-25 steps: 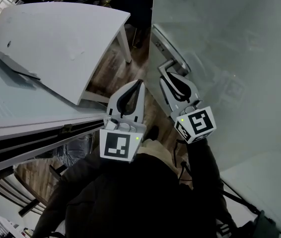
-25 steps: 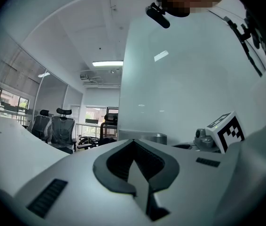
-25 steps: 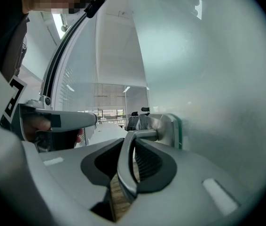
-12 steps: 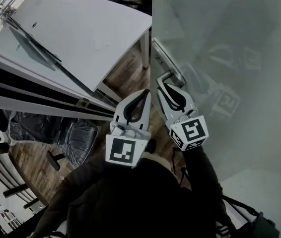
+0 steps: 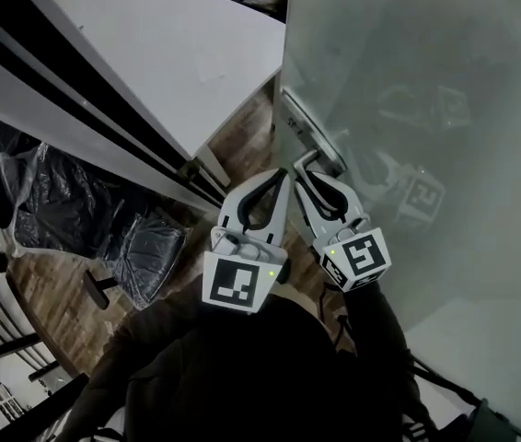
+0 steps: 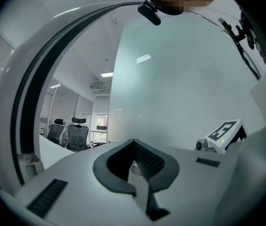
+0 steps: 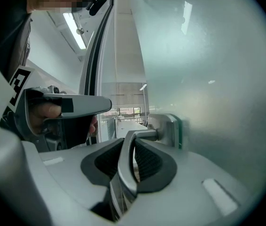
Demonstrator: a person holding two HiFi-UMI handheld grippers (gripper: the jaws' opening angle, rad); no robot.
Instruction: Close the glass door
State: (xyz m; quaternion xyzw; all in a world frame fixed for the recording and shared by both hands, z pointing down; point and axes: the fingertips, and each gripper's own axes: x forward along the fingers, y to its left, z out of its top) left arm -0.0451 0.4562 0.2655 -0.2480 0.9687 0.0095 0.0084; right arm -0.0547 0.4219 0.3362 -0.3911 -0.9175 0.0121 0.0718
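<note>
The tall frosted glass door (image 5: 426,81) fills the right side of the head view. Its free vertical edge runs down the middle of that view. A silver metal lever handle (image 5: 310,156) is mounted just inside that edge on a long plate.

The right gripper (image 5: 306,173) is on the handle. In the right gripper view its jaws pinch the lever from both sides, pads flat against the metal. The lever's long axis runs along the jaws, back toward the camera. At its far end it bends across into the square mount on the glass. So the task's thing is already between the jaws, and the glass lies to their right.

The left gripper (image 5: 279,180) hangs just beside the door's free edge, off the glass and close to the right gripper. Its jaws are pressed together on nothing I can see. It is the nearer gripper to the opening, but it touches neither door nor handle.

Beyond the free edge, away from the glass, a pale frame with black stripes (image 5: 76,90) slants across. A white counter (image 5: 187,53) lies behind the frame, with wooden floor (image 5: 242,136) showing between it and the door. Black chairs under clear plastic (image 5: 132,247) stand further from the door.

That visible gap suggests the door is not yet shut. The coming move probably turns on the right gripper swinging the door's free edge by the lever toward the striped frame. The grip is across a smooth round bar, so it could slip or turn the lever if the push goes off-axis.
</note>
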